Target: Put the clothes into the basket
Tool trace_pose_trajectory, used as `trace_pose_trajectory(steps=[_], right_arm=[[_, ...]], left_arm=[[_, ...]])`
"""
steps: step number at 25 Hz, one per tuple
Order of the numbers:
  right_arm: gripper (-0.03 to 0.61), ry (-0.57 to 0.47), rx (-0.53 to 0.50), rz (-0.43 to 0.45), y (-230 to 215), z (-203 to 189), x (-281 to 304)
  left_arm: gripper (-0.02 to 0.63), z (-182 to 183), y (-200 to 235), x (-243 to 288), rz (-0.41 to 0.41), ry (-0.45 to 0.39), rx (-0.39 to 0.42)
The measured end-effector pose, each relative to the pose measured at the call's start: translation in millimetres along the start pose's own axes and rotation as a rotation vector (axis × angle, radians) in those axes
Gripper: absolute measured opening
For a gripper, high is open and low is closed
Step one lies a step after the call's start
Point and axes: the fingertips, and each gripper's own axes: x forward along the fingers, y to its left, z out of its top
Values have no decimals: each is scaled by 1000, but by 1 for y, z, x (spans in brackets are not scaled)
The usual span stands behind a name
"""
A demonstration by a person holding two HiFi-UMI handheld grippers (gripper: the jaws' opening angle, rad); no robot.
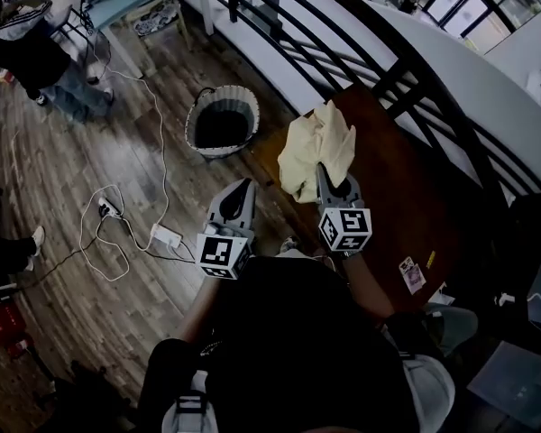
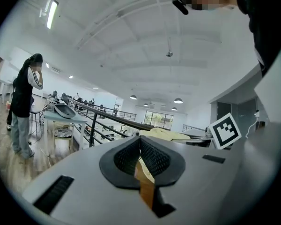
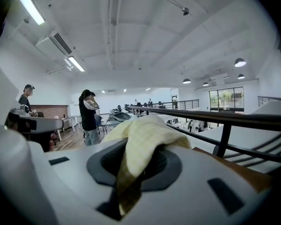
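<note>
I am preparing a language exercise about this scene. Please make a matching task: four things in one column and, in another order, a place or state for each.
Things
1. yellow cloth
2. basket
3. left gripper
4. white power adapter

Places or states
A. jaws together, holding nothing
B. lies on the wooden floor with its cable
C. hangs from the shut jaws of the right gripper
D. stands on the floor with its open top up

Pairs: 1-C, 2-D, 3-A, 4-B
</note>
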Motion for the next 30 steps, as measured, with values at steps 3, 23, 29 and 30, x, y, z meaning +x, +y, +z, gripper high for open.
trace_pose_trajectory(steps=[3, 23, 29, 30], right_arm=[[75, 6, -4, 13, 26, 4, 14], [75, 13, -58, 164, 211, 22, 101], [75, 47, -82, 258, 258, 22, 130], [75, 51, -84, 269, 263, 21, 133]], left_arm=[[12, 5, 32, -13, 29, -9, -7], [12, 34, 194, -112, 181, -72, -33], [12, 37, 232, -132, 263, -74, -54], [12, 37, 235, -134, 272, -74, -57]])
